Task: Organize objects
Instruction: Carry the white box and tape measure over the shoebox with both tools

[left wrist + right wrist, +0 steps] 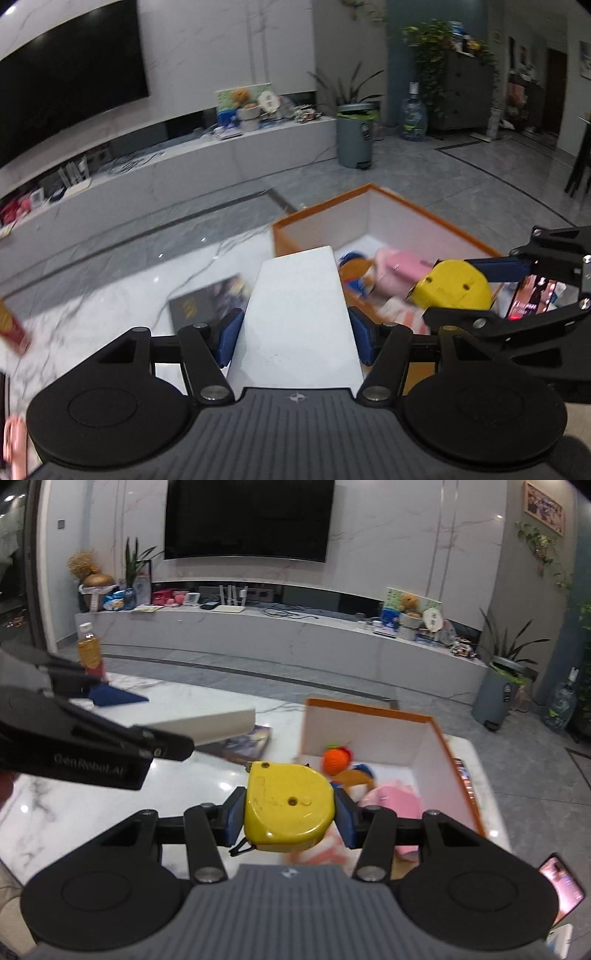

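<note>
My left gripper (pixel 295 338) is shut on a flat white box (pixel 299 314), held above the marble table and pointing toward the orange-rimmed storage box (pixel 369 190). My right gripper (pixel 288 818) is shut on a yellow tape measure (pixel 290 806), its blue pads pressing both sides. In the left wrist view the tape measure (pixel 452 284) hangs over the storage box's right side. From the right wrist, the white box (pixel 207 722) and the left gripper (pixel 110 698) show at the left. Inside the storage box (pixel 369 709) lie an orange plush toy (pixel 336 760) and a pink item (pixel 395 797).
A dark book (pixel 207 302) lies on the white marble table (pixel 110 295) left of the storage box. A drink bottle (pixel 89 650) stands at the table's far left. A lit phone (pixel 563 886) rests at the right. Beyond are a TV bench and a grey bin (pixel 354 136).
</note>
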`<state>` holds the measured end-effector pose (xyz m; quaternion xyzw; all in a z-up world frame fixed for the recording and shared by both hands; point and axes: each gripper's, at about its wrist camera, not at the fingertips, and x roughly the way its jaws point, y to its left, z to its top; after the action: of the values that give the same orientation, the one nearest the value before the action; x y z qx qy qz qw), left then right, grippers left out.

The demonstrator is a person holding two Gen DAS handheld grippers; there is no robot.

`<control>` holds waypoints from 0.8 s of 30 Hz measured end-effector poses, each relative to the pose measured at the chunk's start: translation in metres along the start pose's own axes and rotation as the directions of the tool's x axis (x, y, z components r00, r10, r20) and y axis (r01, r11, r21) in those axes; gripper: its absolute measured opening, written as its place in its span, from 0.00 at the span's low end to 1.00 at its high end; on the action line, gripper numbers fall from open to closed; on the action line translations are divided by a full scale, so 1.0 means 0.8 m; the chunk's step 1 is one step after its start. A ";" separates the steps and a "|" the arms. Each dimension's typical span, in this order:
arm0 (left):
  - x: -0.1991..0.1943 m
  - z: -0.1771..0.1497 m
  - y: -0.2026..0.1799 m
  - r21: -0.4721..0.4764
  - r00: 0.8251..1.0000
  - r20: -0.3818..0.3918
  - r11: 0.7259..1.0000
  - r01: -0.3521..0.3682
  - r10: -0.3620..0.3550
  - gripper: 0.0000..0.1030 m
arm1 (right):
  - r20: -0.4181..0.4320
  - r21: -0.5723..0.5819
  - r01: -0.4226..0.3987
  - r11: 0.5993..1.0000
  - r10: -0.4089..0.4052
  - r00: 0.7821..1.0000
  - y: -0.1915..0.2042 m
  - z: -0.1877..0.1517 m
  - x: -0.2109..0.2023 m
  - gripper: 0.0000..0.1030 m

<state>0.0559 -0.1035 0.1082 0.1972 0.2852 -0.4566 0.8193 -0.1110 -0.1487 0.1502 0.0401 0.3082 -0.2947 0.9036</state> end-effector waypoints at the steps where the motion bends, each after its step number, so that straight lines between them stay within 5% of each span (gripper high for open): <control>1: 0.006 0.006 -0.006 0.006 1.000 0.000 1.000 0.005 -0.005 0.68 | -0.002 0.004 0.009 1.000 -0.009 1.000 -0.009 0.001 0.001 0.50; 11: 0.077 0.042 -0.066 0.068 0.999 -0.042 0.997 0.034 -0.032 0.68 | -0.052 0.035 0.095 0.995 -0.093 0.994 -0.083 -0.004 0.037 0.50; 24: 0.151 0.054 -0.086 0.054 0.996 -0.085 0.998 0.028 -0.024 0.68 | -0.152 0.044 0.144 0.989 -0.136 0.979 -0.143 -0.014 0.126 0.50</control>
<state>0.0597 -0.2405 0.0585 0.2352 0.3091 -0.4663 0.7948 -0.1170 -0.2912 0.0952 0.0651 0.3685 -0.3622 0.8537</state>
